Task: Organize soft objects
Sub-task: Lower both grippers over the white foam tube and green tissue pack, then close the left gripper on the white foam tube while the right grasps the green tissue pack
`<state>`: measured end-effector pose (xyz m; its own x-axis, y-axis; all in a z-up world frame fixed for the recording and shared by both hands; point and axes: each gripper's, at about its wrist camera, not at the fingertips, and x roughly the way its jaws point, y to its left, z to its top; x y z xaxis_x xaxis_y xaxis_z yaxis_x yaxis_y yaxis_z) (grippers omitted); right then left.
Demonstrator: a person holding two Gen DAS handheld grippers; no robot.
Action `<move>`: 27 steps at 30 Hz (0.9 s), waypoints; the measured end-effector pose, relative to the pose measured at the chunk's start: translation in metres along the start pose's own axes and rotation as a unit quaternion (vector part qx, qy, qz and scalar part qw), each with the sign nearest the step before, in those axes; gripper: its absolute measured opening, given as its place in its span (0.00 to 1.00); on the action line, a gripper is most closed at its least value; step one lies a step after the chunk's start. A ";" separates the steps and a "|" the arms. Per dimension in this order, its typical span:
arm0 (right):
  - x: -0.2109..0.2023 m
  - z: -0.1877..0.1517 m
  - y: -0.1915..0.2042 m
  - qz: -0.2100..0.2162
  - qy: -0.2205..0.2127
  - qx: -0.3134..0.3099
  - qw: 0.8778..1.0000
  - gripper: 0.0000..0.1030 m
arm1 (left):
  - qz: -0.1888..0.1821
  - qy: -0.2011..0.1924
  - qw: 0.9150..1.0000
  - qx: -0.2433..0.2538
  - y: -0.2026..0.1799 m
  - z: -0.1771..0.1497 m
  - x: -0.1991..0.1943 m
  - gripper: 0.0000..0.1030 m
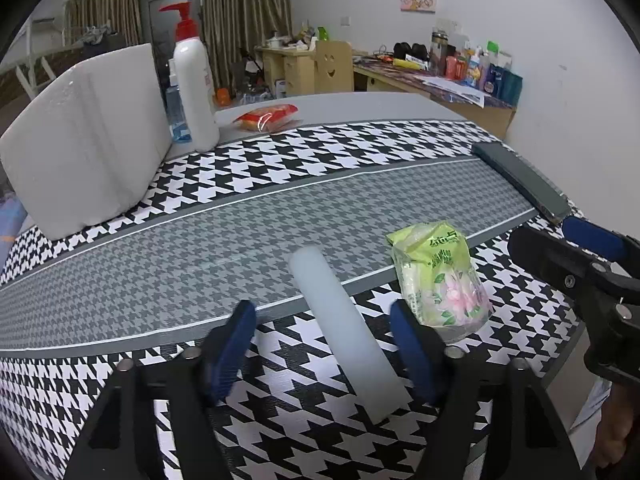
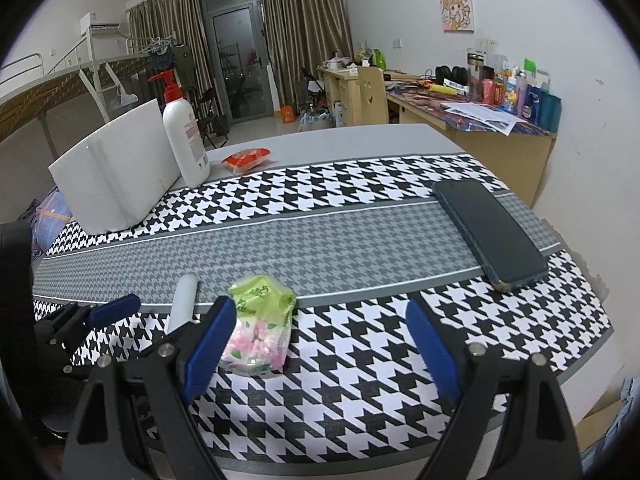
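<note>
A pale, translucent white bar (image 1: pixel 340 328) lies on the houndstooth tablecloth (image 1: pixel 280 148). My left gripper (image 1: pixel 322 308) straddles it, and there is a gap between the bar and each blue pad. Just right of it rests a green tissue pack with pink flowers (image 1: pixel 440 276). In the right wrist view that tissue pack (image 2: pixel 260 320) sits just inside the left pad of my right gripper (image 2: pixel 320 306), whose jaws stand wide open and hold nothing. The bar (image 2: pixel 184 300) shows left of it, partly hidden by the left gripper's finger (image 2: pixel 116 308).
A white foam block (image 1: pixel 84 144), a white pump bottle with a red top (image 1: pixel 196 88) and a red snack pack (image 1: pixel 266 116) stand at the far left. A dark flat phone-like slab (image 2: pixel 488 232) lies near the table's right edge. Cluttered desks line the wall beyond.
</note>
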<state>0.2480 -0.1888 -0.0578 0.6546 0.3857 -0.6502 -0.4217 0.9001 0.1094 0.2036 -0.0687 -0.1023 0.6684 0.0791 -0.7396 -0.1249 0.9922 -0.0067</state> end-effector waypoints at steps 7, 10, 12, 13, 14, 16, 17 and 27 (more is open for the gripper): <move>0.004 -0.001 -0.001 0.004 0.004 0.001 1.000 0.87 | 0.001 0.017 1.000 0.002 -0.002 -0.002 0.007 0.50; 0.006 -0.001 0.000 0.006 0.006 0.000 1.000 0.87 | -0.003 0.021 1.000 0.007 -0.005 -0.003 0.005 0.43; 0.006 -0.002 0.001 0.009 0.007 0.001 1.000 0.87 | -0.002 0.016 1.000 0.010 -0.007 -0.003 0.006 0.41; 0.007 -0.002 0.001 0.010 0.008 0.001 1.000 0.87 | -0.003 0.014 1.000 0.010 -0.009 -0.003 0.007 0.36; 0.007 -0.002 0.001 0.011 0.008 0.001 1.000 0.87 | -0.006 0.012 1.000 0.012 -0.010 -0.003 0.007 0.30; 0.008 -0.003 0.002 0.010 0.010 0.000 1.000 0.87 | -0.005 0.007 1.000 0.012 -0.010 -0.002 0.008 0.25; 0.008 -0.003 0.002 0.010 0.010 0.001 1.000 0.87 | -0.009 0.007 1.000 0.012 -0.009 -0.002 0.008 0.24; 0.014 -0.002 0.013 0.020 0.015 -0.005 1.000 0.87 | -0.045 -0.008 0.999 0.015 0.008 -0.004 -0.007 0.19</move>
<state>0.2505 -0.1724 -0.0669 0.6178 0.4152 -0.6678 -0.4535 0.8819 0.1287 0.1955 -0.0614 -0.0998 0.6877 -0.0092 -0.7260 -0.0412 0.9978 -0.0516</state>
